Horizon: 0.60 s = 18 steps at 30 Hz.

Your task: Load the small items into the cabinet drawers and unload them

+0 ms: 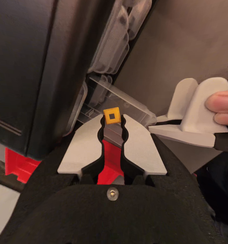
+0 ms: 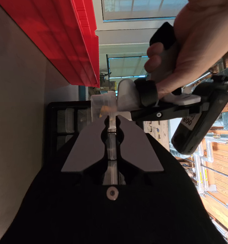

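Left claw (image 1: 112, 117) pinching yellow square piece (image 1: 111, 117) over pulled-out clear drawer (image 1: 124, 105); right claw (image 2: 111, 122) clamped on drawer front. Piece not yet dropped; loading under way.

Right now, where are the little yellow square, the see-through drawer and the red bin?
yellow square (image 1: 111, 116): left wrist view, its flat face.
see-through drawer (image 1: 125, 103): left wrist view, its side wall.
red bin (image 2: 66, 39): right wrist view, its side.

Each gripper, left (image 1: 112, 116) and right (image 2: 111, 119), has a black body, grey-white finger plates with wavy black inner pads, and one silver screw (image 1: 112, 194) at the base.
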### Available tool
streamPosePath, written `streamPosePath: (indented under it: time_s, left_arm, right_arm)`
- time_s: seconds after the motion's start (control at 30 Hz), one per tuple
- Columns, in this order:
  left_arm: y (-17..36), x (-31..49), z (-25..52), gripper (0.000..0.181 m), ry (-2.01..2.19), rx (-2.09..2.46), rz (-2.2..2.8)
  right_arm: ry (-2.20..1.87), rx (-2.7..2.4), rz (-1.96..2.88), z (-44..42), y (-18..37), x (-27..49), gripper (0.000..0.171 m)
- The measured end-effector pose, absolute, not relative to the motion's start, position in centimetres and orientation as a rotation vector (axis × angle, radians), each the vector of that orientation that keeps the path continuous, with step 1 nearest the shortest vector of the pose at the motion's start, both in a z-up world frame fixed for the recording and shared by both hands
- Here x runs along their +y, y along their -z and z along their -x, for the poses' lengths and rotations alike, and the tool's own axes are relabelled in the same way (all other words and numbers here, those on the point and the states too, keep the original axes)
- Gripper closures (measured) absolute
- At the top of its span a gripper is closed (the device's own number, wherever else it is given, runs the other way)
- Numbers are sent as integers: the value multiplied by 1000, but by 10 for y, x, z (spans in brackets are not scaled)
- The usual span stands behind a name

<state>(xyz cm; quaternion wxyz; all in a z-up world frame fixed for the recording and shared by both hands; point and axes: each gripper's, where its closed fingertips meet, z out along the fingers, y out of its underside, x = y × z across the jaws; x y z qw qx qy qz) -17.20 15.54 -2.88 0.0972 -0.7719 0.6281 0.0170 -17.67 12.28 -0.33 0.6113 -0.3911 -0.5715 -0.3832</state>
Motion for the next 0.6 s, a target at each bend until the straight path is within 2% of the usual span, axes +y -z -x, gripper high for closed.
streamPosePath:
  time_s: [0.23, 0.6]
  left_arm:
    - [30, 155, 172, 158, -125, 1928, 2264]
    - [14, 158, 172, 150, -54, 1739, 2198]
  right_arm:
    - [867, -1331, 909, 177, 3, 121, 161]
    - [878, -1326, 922, 174, 4, 123, 161]
